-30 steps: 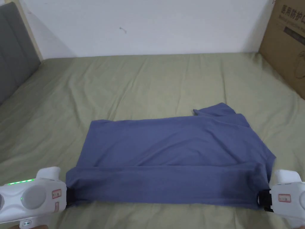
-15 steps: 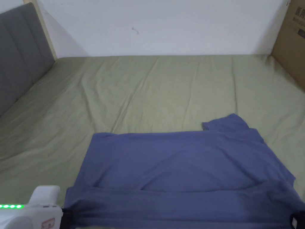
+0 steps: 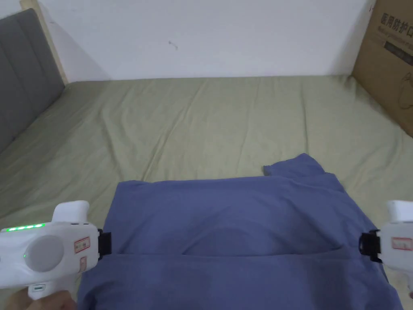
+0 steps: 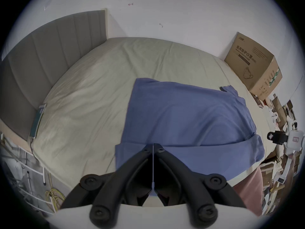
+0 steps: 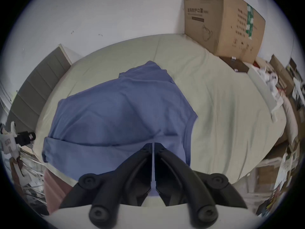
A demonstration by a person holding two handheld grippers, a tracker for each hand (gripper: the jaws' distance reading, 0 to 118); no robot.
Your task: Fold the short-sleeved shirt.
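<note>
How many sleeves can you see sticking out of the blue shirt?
1. One sleeve pokes out at the far right edge of the shirt. The other may be folded underneath.

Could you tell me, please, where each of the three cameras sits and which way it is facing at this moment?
Head view: above the near bed edge, looking down across the blue shirt toward the wall; left gripper and right gripper flank it.
Left gripper view: rides the left gripper, facing across the shirt; its jaws pinch the folded band.
Right gripper view: rides the right gripper, likewise clamped on the band.
Shared: both gripper views show the shirt and the cardboard box.
</note>
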